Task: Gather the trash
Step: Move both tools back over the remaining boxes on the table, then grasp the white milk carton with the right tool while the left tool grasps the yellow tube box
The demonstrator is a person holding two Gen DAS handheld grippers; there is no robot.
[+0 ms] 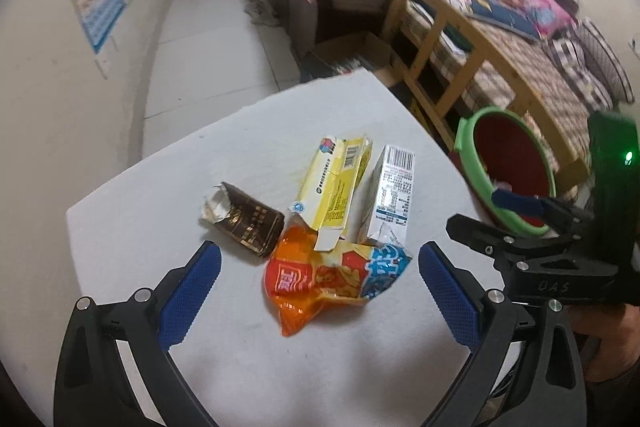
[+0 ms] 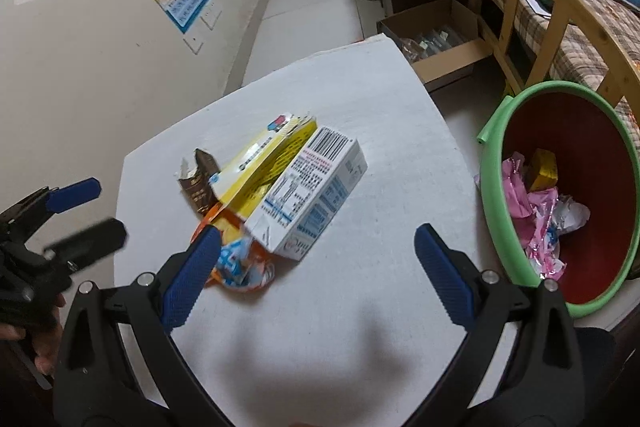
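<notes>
A: Trash location: four items lie clustered on the white table (image 1: 160,227). These are a brown packet (image 1: 244,225), a yellow box (image 1: 338,187), a white carton (image 1: 390,195) and an orange snack bag (image 1: 332,281). The yellow box overlaps the snack bag; the white carton lies against the yellow box.

B: Left gripper (image 1: 320,287) status: fingers spread wide, holding nothing. The snack bag lies between its blue pads (image 1: 190,289), touching neither as far as can be seen.

A: Right gripper (image 2: 316,275) status: also spread wide and empty. The white carton (image 2: 308,195) lies just ahead of the gap, and the snack bag (image 2: 240,263) sits beside its left pad (image 2: 188,279).

B: View difference: the right wrist camera looks into the green-rimmed red bin (image 2: 520,251) beside the table and shows pink wrappers (image 2: 536,223), a yellow item (image 2: 544,171) and crumpled white paper inside. The left wrist camera shows only the bin's rim and upper wall (image 1: 516,155); its contents are hidden there.

A: Occlusion: from the right wrist camera the brown packet (image 2: 200,183) is mostly covered by the yellow box (image 2: 256,171). Print on all packaging is too small to read. The left gripper at that view's left edge (image 2: 76,219) is blurred
</notes>
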